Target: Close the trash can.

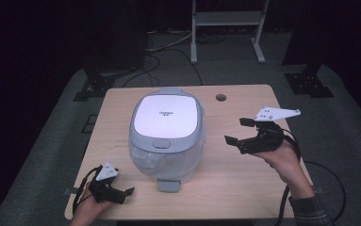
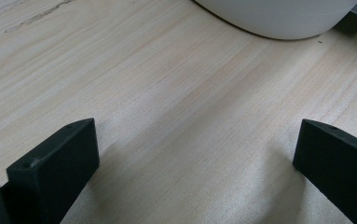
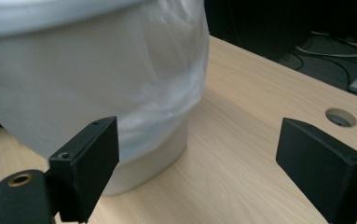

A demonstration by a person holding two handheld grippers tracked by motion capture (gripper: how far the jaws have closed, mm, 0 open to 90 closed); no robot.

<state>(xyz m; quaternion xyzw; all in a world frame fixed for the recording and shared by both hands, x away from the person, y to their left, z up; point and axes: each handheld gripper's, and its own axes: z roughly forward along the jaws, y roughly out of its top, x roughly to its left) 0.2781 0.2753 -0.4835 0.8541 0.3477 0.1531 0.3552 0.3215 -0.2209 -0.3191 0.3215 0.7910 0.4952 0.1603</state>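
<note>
A white bin with a grey-rimmed lid (image 1: 167,123) and a clear plastic liner stands in the middle of the wooden table (image 1: 244,179). Off the bin's right side my right gripper (image 1: 238,131) is held above the table, pointing left at it. Its jaws stand open with nothing between them, and in the right gripper view (image 3: 197,154) the bin's bagged wall (image 3: 97,84) is close ahead on the left. My left gripper (image 1: 124,195) rests low at the table's front left corner. It is open and empty (image 2: 197,154), with the bin's base (image 2: 278,18) farther off.
A round cable hole (image 1: 221,97) sits in the table's far right part, also seen as the cable hole (image 3: 340,116) past the right jaw. A white metal frame (image 1: 225,28), cables and dark stands are on the floor behind the table.
</note>
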